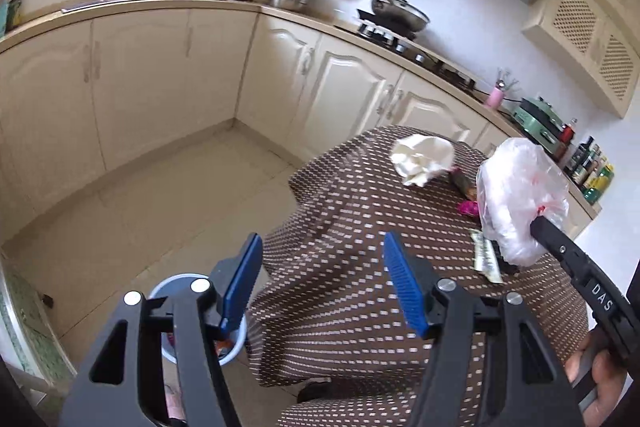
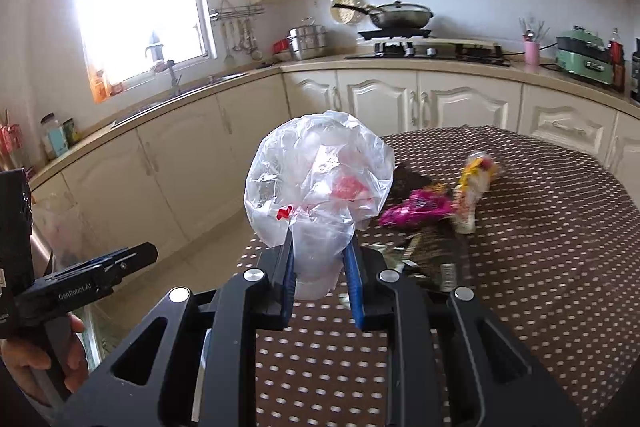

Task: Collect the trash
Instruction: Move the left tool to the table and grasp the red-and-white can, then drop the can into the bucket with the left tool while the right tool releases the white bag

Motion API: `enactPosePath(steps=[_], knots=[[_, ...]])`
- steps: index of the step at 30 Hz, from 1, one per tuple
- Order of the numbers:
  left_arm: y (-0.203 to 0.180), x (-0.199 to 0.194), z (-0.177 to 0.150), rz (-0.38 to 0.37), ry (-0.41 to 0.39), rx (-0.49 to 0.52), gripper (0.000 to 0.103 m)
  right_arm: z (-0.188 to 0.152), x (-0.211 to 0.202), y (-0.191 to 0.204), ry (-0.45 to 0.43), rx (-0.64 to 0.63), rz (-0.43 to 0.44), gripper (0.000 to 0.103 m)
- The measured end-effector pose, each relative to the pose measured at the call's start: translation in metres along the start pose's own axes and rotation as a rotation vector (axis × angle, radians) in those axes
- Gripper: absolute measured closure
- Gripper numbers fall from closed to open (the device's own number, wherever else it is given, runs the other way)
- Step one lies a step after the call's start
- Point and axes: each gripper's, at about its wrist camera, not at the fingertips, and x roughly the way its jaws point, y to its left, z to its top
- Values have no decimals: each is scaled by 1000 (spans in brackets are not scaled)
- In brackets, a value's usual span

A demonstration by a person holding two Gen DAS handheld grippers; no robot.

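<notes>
My left gripper (image 1: pixel 324 283) with black angular frame, ribbed blue pads (image 1: pixel 404 287), silver round screws, my right gripper (image 2: pixel 320 267) alike, white "DAS" lettering on its side, "GenRobot.AI" on the left's.

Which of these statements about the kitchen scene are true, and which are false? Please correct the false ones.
1. The right tongs are shut on the plastic bag. True.
2. The left tongs hold a crumpled white paper. False: they are open and empty; the white paper lies on the tablecloth.
3. A blue bin stands on the floor beside the table. True.
4. The pink wrapper is inside the bag. False: it lies on the tablecloth.
5. A pan sits on the stove. True.
</notes>
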Motion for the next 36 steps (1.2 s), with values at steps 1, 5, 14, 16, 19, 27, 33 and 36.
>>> enactPosePath(steps=[1, 5, 14, 16, 19, 27, 33, 36], knots=[[-8, 1, -1, -12, 5, 10, 42, 1, -4, -5, -8, 5, -13, 83], [-53, 14, -2, -83, 31, 82, 42, 3, -18, -29, -33, 24, -65, 83], [-165, 89, -23, -183, 187, 266, 42, -4, -24, -91, -28, 99, -130, 83], [-175, 104, -28, -146, 214, 291, 42, -7, -21, -98, -19, 108, -125, 83], [-184, 111, -31, -70, 199, 362, 74, -8, -18, -101, -13, 115, -109, 83], [-152, 90, -23, -149, 168, 264, 98, -3, -16, -87, -16, 98, -64, 83], [-87, 55, -11, -95, 102, 154, 98, -5, -6, -33, 3, 28, 16, 83], [-37, 40, -11, -17, 80, 82, 98, -12, 12, 13, 40, -29, 90, 83]])
